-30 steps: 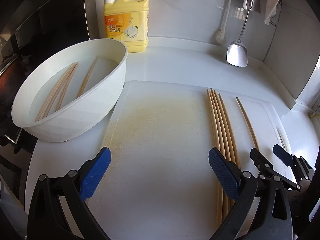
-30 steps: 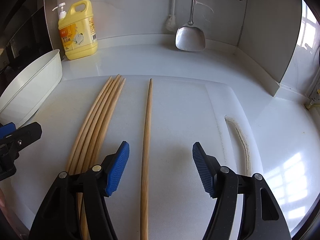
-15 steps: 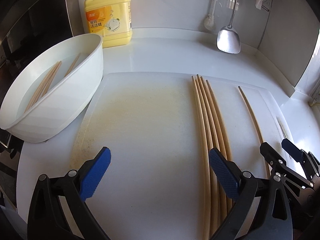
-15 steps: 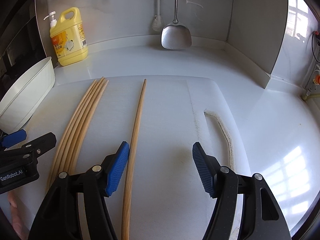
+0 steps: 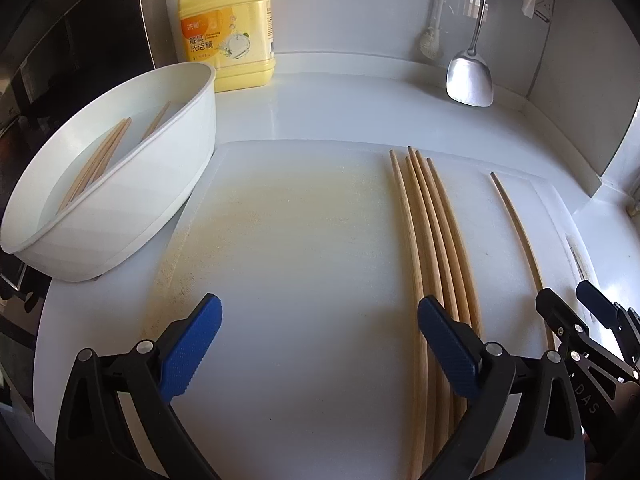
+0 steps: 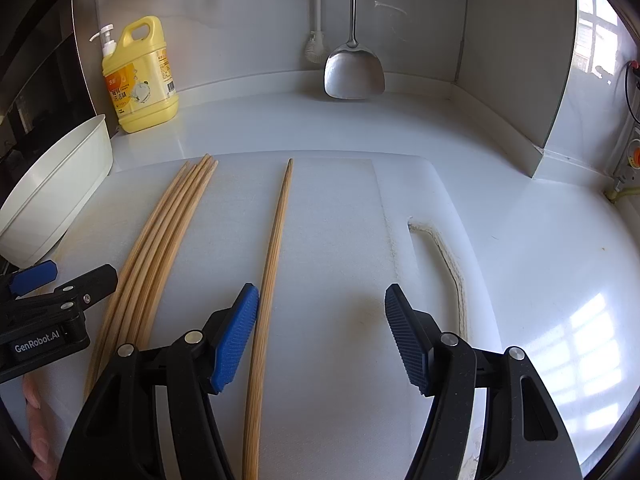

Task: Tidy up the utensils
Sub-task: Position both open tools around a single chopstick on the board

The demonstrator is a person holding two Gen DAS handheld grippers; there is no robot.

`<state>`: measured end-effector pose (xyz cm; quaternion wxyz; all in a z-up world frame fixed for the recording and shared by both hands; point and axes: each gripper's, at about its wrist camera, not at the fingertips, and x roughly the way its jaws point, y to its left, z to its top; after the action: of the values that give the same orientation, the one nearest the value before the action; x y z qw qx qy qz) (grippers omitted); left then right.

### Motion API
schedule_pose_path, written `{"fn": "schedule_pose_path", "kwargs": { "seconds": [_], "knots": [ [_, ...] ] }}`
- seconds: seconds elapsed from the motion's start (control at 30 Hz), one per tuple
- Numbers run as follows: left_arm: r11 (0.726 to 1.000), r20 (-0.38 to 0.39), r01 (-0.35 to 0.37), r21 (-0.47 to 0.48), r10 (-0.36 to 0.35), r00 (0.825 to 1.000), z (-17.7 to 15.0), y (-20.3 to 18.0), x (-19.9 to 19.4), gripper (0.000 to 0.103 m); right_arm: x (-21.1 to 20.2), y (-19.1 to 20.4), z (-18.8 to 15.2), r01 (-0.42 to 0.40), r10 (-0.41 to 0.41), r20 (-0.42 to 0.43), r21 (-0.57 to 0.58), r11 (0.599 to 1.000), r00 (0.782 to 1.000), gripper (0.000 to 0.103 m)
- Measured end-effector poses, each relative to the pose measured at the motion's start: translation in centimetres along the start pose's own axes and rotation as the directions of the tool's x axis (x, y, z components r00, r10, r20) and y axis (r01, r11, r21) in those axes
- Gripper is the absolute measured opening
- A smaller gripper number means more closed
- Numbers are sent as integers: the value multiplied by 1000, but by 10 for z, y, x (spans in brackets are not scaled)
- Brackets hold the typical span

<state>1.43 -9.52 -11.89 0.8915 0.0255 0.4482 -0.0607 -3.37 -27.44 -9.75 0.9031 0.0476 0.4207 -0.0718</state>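
Above the cutting board (image 5: 300,240), both spread grippers (image 5: 318,344) (image 6: 322,336) have drawn back from the chopsticks (image 5: 436,240).

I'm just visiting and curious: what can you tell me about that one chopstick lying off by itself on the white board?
The lone chopstick is a long, slim stick that looks like pale wood or bamboo, tapering to a point at its far end. It lies flat on the white cutting board, set apart to the right of the group of chopsticks. Its near end runs just inside the right gripper's left finger; whether they touch is unclear.
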Motion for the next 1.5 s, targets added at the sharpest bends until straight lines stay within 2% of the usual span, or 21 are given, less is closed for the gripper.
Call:
{"fn": "schedule_pose_path", "kwargs": {
  "seconds": [0.63,1.2,1.3,1.37,1.5],
  "knots": [
    [1000,-13,0,12,1,1000,2,-6,7,98,0,1,0,1,-1,0,-1,1000,1000,63],
    [1000,30,-4,6,4,1000,4,-7,10,97,7,8,4,-4,4,7,-23,1000,1000,63],
    [1000,40,5,18,-6,999,3,-9,7,92,6,11,4,-15,16,13,-43,999,1000,54],
    [999,49,16,37,-18,999,1,-13,4,80,5,15,3,-23,24,18,-64,998,1000,47],
    [998,62,28,65,-32,998,-2,-22,-1,66,4,21,3,-31,34,26,-104,994,999,35]
  ]
}}
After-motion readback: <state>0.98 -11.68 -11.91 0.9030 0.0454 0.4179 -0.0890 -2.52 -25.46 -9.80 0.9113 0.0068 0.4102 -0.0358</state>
